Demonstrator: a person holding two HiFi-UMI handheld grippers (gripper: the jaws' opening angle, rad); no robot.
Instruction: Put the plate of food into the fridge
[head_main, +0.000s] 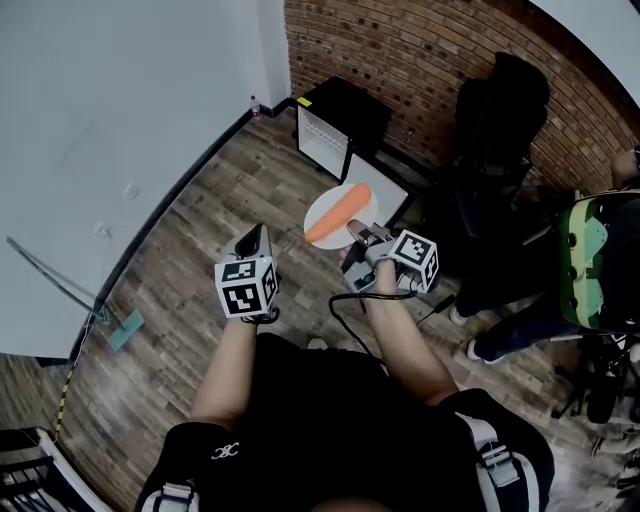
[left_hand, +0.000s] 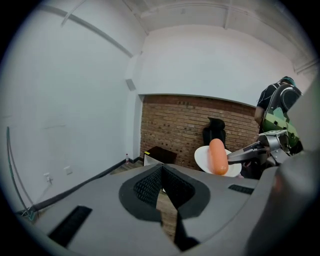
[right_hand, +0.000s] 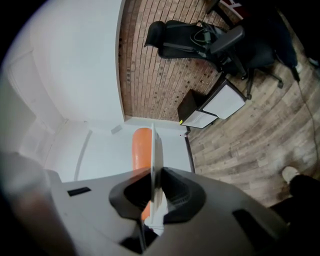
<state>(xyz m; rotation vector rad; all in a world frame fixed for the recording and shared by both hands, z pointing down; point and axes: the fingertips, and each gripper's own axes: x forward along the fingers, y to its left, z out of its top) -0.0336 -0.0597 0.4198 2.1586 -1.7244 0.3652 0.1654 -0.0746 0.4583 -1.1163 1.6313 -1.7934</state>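
One plate (head_main: 321, 205), orange sausage (head_main: 338, 213), right gripper (head_main: 356, 236) clamping rim

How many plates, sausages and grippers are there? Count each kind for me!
white plate: 1
orange sausage: 1
grippers: 2, the left gripper and the right gripper
Total: 4

The plate (head_main: 320, 203) is white, the sausage (head_main: 338, 213) orange.

Head view looks steeply down; both gripper views face forward, close to the plate (head_main: 325, 205); all share the brick wall (head_main: 420, 50).
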